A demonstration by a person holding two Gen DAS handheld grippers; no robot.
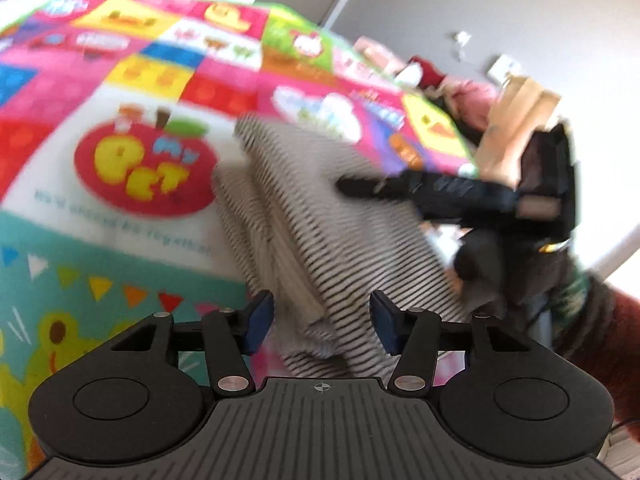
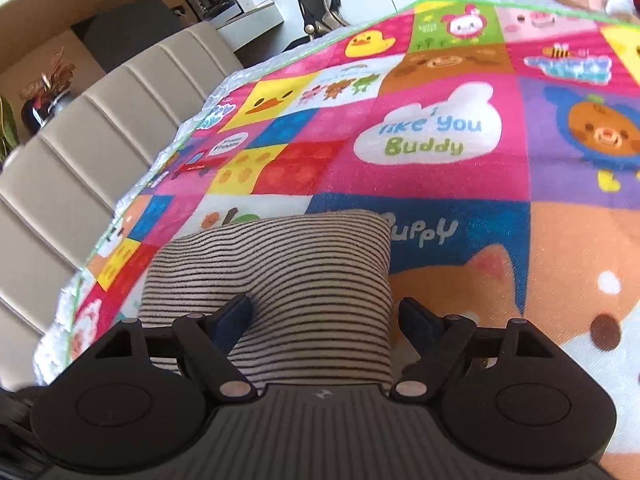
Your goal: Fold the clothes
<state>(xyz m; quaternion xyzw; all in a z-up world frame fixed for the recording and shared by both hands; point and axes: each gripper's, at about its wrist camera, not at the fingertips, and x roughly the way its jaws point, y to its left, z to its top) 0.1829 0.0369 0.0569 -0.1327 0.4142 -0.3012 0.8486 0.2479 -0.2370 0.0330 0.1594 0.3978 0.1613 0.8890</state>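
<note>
Right wrist view: folded black-and-cream striped knit garment [image 2: 280, 276] near the colourful cartoon-print fleece blanket's [image 2: 460, 184] left edge — right gripper [image 2: 326, 316] spread over it; left wrist view — left gripper [image 1: 322, 320] spread, cloth rumpled.

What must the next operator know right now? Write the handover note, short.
Left tongs: open, poised over the near end of the striped garment, gripping nothing.
Right tongs: open, over the same garment, which looks partly folded in its view.
Garment lies on the colourful play mat. The left view is blurred, so the fold's state is uncertain.
Left to do: finish the fold and flatten it.
</note>
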